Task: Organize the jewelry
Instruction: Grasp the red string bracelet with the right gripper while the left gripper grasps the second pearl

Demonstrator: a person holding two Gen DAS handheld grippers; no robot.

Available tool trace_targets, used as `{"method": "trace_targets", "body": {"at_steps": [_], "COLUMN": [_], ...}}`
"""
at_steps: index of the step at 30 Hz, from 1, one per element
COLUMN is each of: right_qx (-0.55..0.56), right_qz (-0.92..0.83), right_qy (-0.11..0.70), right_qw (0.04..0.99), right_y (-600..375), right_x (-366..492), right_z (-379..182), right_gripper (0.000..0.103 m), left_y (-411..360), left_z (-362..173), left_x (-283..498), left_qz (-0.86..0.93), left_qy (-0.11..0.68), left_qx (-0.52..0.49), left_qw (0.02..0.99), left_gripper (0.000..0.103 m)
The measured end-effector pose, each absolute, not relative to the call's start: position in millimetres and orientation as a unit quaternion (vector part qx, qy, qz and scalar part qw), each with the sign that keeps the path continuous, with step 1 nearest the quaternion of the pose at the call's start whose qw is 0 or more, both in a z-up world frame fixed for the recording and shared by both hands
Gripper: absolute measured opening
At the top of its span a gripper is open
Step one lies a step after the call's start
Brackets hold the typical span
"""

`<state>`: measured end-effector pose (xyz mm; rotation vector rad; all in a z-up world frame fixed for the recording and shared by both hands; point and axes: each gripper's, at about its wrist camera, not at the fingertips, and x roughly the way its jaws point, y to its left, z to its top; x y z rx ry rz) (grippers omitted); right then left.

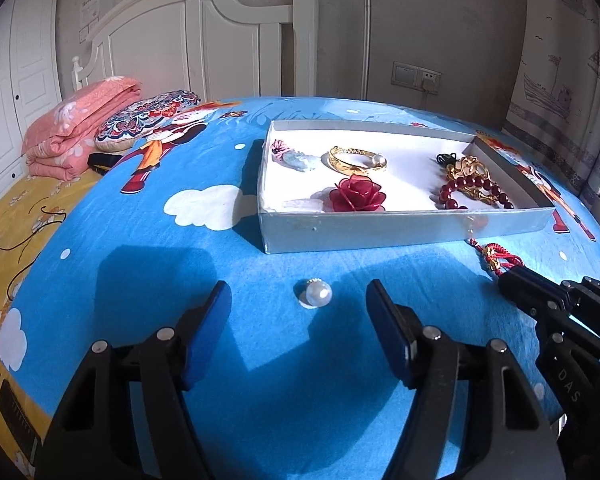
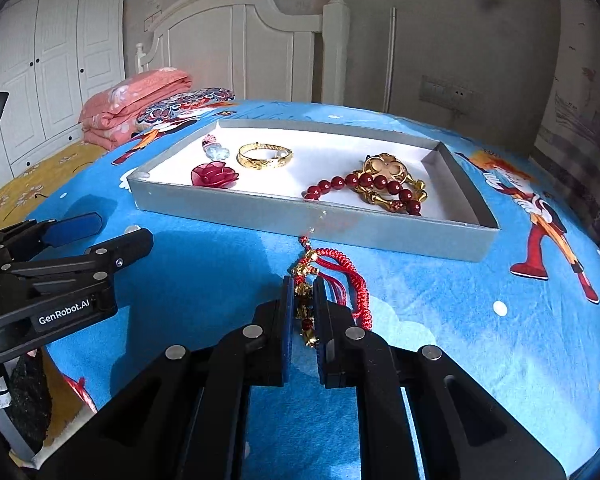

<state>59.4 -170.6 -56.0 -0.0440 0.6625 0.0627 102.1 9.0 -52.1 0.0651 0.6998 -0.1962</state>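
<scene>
A shallow grey box [image 1: 380, 232] [image 2: 284, 216] with a white floor sits on the blue bedspread. In it lie a gold bangle [image 1: 356, 159] [image 2: 264, 155], a red rose [image 1: 356, 194] [image 2: 214, 174], a pale blue charm [image 1: 296, 159] [image 2: 216, 150], and red beads with a gold ornament [image 1: 472, 188] [image 2: 384, 184]. A pearl ring [image 1: 316, 293] lies on the bedspread between the open fingers of my left gripper [image 1: 298, 300] [image 2: 116, 232]. My right gripper [image 2: 303, 312] [image 1: 508, 280] is shut on a red cord charm with gold beads [image 2: 332, 276] [image 1: 492, 258], in front of the box.
A folded pink quilt [image 1: 80, 128] and a patterned pillow [image 1: 148, 118] lie at the back left by the white headboard [image 1: 204, 48]. A yellow sheet [image 1: 16, 208] shows at the left. A curtain [image 1: 568, 80] hangs at the right.
</scene>
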Motion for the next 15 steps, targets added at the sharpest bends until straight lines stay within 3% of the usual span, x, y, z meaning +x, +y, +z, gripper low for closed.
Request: {"method": "trace_targets", "body": {"at_steps": [2, 5, 7, 10, 15], "right_qx": [-0.016, -0.012, -0.01, -0.008, -0.008], "right_qz": [0.027, 0.025, 0.026, 0.027, 0.027], "right_qy": [0.325, 0.324, 0.323, 0.322, 0.321], "right_qw": [0.945, 0.946, 0.946, 0.946, 0.947], "right_y": [-177, -184, -186, -186, -185], "right_x": [57, 54, 53, 53, 52], "right_z": [-56, -57, -58, -58, -58], "right_gripper": [0.01, 0.01, 0.01, 0.011, 0.011], "left_y": [2, -4, -5, -8, -9], "left_z": [-53, -55, -55, -55, -56], "left_x": [105, 108, 107, 105, 102], "left_qz": [-0.096, -0.091, -0.09, -0.088, -0.084], "left_qy": [0.343, 0.342, 0.338, 0.335, 0.327], "left_qx": [0.035, 0.039, 0.039, 0.043, 0.048], "left_qw": [0.934, 0.935, 0.936, 0.937, 0.94], "left_gripper": [0.063, 0.047, 0.027, 0.014, 0.014]}}
